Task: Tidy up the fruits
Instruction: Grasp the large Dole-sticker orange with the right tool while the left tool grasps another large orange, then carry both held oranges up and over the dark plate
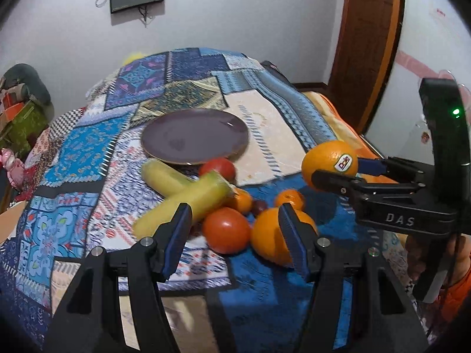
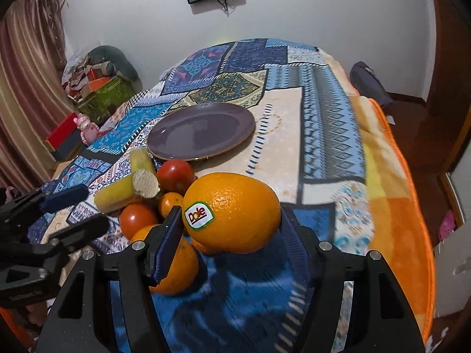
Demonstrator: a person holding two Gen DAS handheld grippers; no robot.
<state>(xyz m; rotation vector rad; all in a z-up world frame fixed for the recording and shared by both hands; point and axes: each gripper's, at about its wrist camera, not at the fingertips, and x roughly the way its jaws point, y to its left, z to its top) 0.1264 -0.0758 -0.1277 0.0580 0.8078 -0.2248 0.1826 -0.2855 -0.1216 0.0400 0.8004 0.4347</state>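
— Nearest the lens of the right wrist camera were the two blue-padded fingers of the right gripper (image 2: 229,229), and what sat between them?

— One large orange (image 2: 232,211) with a Dole sticker, clamped on both sides by the pads and lifted clear of the patterned cloth (image 2: 323,108). The jaws stood about half apart, filled by the fruit.

— And the left gripper (image 1: 235,235)?

— Its jaws were about half open too, with nothing pressed between them. Just beyond its tips lay the pile: a second orange (image 1: 270,235) partly behind the right-hand finger, a tomato (image 1: 226,229) in the gap between the fingers, and two yellow-green stalk pieces (image 1: 182,203) crossing over the left-hand finger.

— Anything else in the heap?

— Two small mandarins (image 1: 290,198), something dark between them that I couldn't identify, and another tomato (image 1: 217,168) farther off.

— Was there a container?

— Only a dark purple plate (image 1: 194,135), straight ahead of both grippers, beyond the pile. Nothing lay on it. The farther tomato sat just beside its near rim.

— Where was the held orange relative to the plate?

— Short of it, off to the right.
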